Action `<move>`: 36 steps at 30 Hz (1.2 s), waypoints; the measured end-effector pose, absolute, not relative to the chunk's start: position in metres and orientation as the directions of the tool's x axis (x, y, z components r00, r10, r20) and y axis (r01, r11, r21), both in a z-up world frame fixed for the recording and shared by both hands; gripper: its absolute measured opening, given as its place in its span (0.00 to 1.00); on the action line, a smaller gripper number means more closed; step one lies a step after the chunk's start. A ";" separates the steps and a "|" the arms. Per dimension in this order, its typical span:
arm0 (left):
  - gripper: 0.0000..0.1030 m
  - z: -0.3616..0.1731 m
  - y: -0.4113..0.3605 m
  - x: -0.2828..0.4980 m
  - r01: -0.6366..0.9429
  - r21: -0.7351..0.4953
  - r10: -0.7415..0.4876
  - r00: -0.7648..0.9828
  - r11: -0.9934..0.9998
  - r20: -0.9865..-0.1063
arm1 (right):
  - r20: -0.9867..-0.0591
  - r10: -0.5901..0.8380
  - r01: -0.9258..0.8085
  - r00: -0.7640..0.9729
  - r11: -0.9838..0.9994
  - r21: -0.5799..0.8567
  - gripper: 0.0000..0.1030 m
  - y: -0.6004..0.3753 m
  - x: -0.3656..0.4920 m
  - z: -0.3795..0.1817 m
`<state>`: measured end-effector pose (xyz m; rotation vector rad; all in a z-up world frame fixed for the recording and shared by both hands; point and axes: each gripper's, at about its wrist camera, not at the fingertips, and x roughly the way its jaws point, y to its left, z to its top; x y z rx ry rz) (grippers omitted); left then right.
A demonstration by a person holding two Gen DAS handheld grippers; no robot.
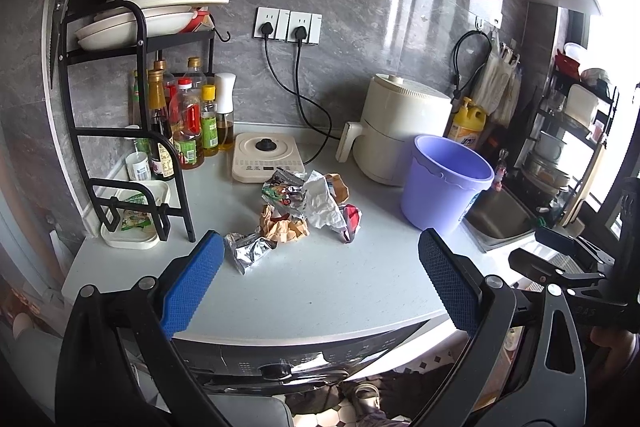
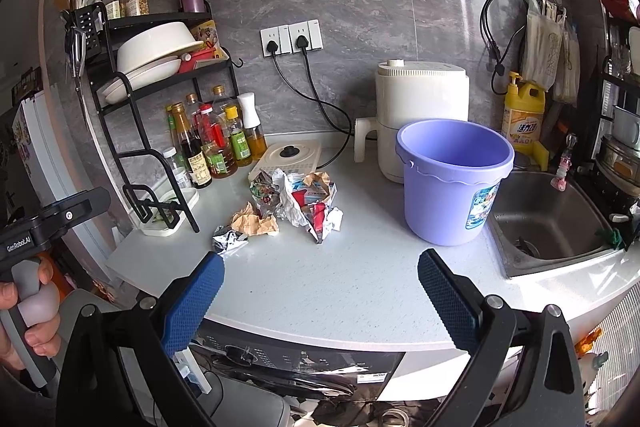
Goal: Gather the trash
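Observation:
A heap of crumpled trash lies mid-counter: foil snack wrappers, white paper, brown paper and a red packet. A silver foil wad sits apart at the heap's near left. A lilac plastic bucket stands upright and empty to the right of the heap. My left gripper hovers open over the counter's front edge, its left pad close to the foil wad. My right gripper is open too, short of the trash, holding nothing.
A black rack with dishes and sauce bottles fills the left. An induction hob and white air fryer stand at the back wall. A steel sink lies right of the bucket. A hand grips the other gripper's handle.

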<state>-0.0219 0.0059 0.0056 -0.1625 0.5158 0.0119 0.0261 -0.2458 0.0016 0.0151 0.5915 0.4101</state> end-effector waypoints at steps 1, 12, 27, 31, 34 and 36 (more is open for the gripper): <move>0.94 0.006 0.006 -0.023 -0.050 -0.150 -0.031 0.870 0.987 -0.493 | -0.539 0.378 -0.369 0.753 0.920 0.130 0.92 -0.245 0.025 0.002; 0.94 0.009 0.009 -0.031 -0.051 -0.128 -0.017 0.878 0.990 -0.478 | -0.541 0.374 -0.374 0.753 0.920 0.115 0.92 -0.235 0.020 0.002; 0.93 -0.018 0.052 -0.002 -0.089 -0.214 -0.037 0.851 0.973 -0.523 | -0.600 0.356 -0.405 0.716 0.912 0.058 0.92 -0.195 0.069 -0.030; 0.85 -0.037 0.064 0.019 -0.110 -0.245 -0.046 0.830 0.963 -0.556 | -0.625 0.366 -0.422 0.690 0.904 0.064 0.92 -0.189 0.091 -0.046; 0.74 -0.055 0.072 0.039 -0.130 -0.254 -0.045 0.810 0.959 -0.585 | -0.646 0.375 -0.444 0.665 0.894 0.062 0.83 -0.180 0.111 -0.059; 0.67 -0.067 0.077 0.053 -0.144 -0.263 -0.049 0.790 0.954 -0.611 | -0.673 0.383 -0.453 0.632 0.888 0.080 0.75 -0.175 0.128 -0.067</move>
